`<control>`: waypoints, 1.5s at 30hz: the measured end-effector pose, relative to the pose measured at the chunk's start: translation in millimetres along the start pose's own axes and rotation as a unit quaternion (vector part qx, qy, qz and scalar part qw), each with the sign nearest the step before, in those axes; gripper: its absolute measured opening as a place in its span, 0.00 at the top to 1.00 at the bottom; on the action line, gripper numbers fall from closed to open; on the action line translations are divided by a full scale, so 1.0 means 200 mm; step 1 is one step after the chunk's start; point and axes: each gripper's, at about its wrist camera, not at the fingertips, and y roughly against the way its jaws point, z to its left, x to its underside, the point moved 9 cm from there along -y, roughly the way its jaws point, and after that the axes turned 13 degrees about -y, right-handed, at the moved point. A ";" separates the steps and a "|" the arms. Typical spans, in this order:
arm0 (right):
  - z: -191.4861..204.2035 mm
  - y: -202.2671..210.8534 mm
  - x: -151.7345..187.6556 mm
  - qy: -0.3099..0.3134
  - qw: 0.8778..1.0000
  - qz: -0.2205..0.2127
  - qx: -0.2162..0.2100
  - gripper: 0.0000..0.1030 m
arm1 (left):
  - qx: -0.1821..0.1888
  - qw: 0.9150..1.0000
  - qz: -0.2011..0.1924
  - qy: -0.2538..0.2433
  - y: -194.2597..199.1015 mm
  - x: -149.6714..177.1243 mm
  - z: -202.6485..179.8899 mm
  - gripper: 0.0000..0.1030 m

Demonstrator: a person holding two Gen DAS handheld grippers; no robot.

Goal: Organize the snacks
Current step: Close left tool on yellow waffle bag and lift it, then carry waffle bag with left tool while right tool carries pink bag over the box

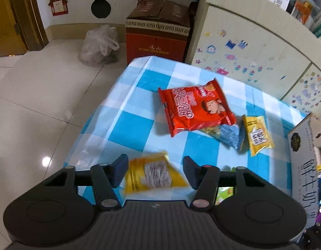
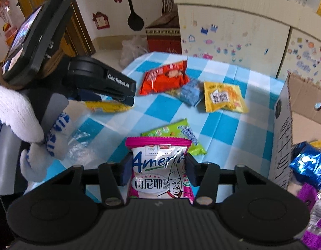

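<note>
My left gripper (image 1: 155, 171) is open, its fingers on either side of a yellow snack packet (image 1: 154, 174) that lies on the checked tablecloth (image 1: 131, 129); I cannot tell whether they touch it. Beyond lie a red snack bag (image 1: 193, 107), a blue packet (image 1: 229, 134) and another yellow packet (image 1: 257, 134). My right gripper (image 2: 158, 169) is shut on a pink-and-white snack bag (image 2: 160, 170), held upright above the table. In the right wrist view the left gripper (image 2: 110, 85) is over its yellow packet (image 2: 106, 106), and a green packet (image 2: 170, 133) lies just ahead.
An open cardboard box (image 2: 283, 133) stands at the table's right edge, with blue and purple packets (image 2: 308, 162) inside. A cabinet with stickers (image 1: 254, 48) stands behind the table. A red carton (image 1: 158, 31) and a plastic bag (image 1: 98, 45) sit on the tiled floor.
</note>
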 end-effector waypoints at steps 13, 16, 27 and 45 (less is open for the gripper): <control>-0.09 0.14 -0.13 -0.027 0.999 -0.042 0.004 0.49 | -0.002 1.000 -0.022 0.006 0.05 -0.04 0.00 0.36; -0.10 0.13 -0.12 -0.031 0.999 -0.038 0.006 0.50 | -0.002 1.000 -0.004 0.000 -0.02 -0.01 0.01 0.22; -0.11 0.11 -0.09 -0.029 0.999 -0.028 0.008 0.50 | -0.027 0.999 0.039 0.008 -0.24 0.10 0.02 0.21; -0.09 0.19 -0.15 -0.029 0.998 -0.053 0.001 0.50 | -0.010 0.999 -0.035 0.007 0.07 -0.06 -0.06 0.36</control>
